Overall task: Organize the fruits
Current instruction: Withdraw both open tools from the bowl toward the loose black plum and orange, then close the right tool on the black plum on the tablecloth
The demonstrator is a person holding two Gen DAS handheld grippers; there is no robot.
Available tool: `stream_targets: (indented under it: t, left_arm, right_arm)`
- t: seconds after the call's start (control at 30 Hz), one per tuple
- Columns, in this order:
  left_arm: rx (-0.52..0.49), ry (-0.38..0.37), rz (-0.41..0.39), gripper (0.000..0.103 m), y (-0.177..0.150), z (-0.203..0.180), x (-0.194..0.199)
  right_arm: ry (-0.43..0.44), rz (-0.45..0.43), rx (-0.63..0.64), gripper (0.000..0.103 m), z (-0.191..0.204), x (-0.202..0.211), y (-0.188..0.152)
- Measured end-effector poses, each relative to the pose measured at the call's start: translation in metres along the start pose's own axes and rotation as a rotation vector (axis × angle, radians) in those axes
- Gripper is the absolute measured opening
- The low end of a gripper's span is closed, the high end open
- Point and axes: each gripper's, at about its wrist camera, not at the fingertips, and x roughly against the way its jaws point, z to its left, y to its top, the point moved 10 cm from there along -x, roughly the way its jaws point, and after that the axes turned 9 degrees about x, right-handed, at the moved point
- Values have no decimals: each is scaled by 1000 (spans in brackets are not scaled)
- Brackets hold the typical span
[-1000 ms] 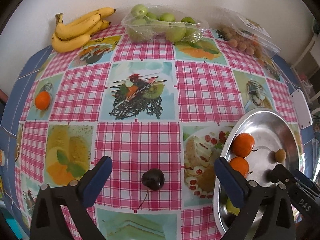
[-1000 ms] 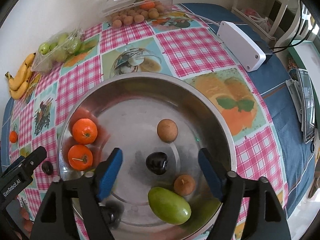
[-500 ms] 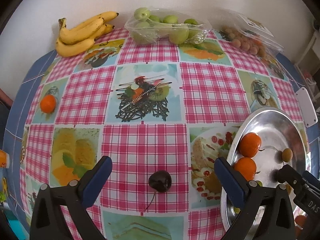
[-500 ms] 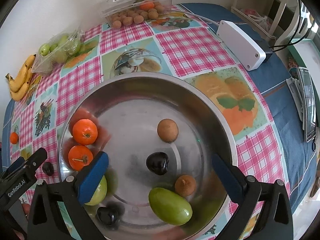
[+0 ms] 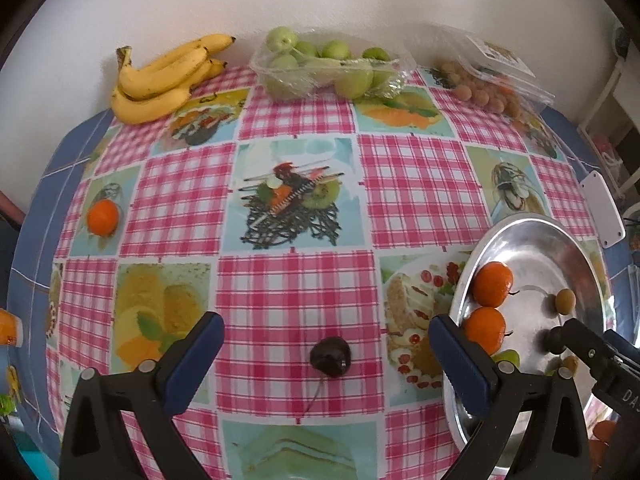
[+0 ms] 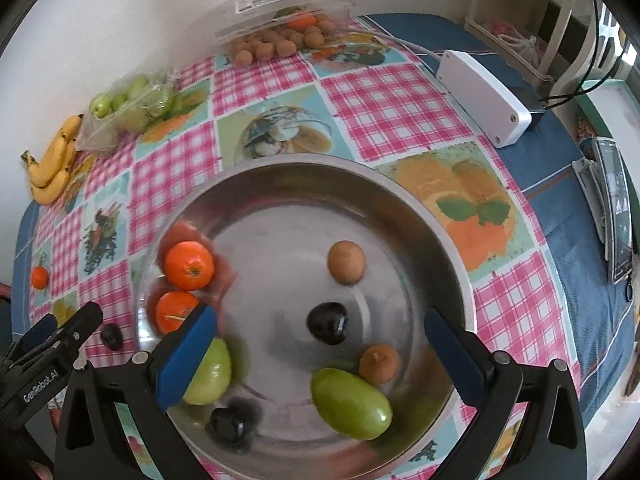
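A steel bowl [image 6: 400, 200] [image 5: 520, 228] holds two oranges [image 6: 189, 265], two dark cherries [image 6: 327, 322], two brown longans [image 6: 346, 261] and two green fruits [image 6: 350, 403]. My right gripper [image 6: 320, 354] is open and empty above the bowl, over one cherry. My left gripper [image 5: 326, 354] is open and empty, low over the checked tablecloth, with a loose dark cherry [image 5: 330, 357] lying between its fingers. That cherry also shows in the right wrist view [image 6: 111, 336], left of the bowl.
Along the wall stand bananas [image 5: 164, 80], a bag of green fruit [image 5: 328, 68] and a plastic box of longans [image 5: 492, 88]. A loose orange [image 5: 103, 217] lies at the left. A white power box [image 6: 484, 98] and a phone [image 6: 618, 208] lie right of the bowl.
My right gripper has opened wide over the bowl; the cherry beneath it lies free. My left gripper has shifted slightly left, so the loose cherry now appears right of centre between its fingers.
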Motion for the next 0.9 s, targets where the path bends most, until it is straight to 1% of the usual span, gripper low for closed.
stream_targets:
  t: [0.2, 0.33, 0.53, 0.7, 0.9]
  left_arm:
    - [11, 25, -12, 103, 2, 22, 5]
    - [28, 48, -11, 103, 2, 43, 5]
    - [85, 98, -2, 103, 5, 87, 6]
    - [159, 113, -2, 103, 8, 121, 11]
    - [201, 136, -2, 103, 3, 153, 14]
  right_arm:
    - [15, -2, 32, 103, 15, 2, -1]
    - [37, 0, 56, 103, 29, 2, -3]
    - [54, 13, 122, 103, 59, -1, -8]
    - [79, 9, 180, 103, 87, 0, -11]
    - [107, 15, 256, 103, 123, -2, -17]
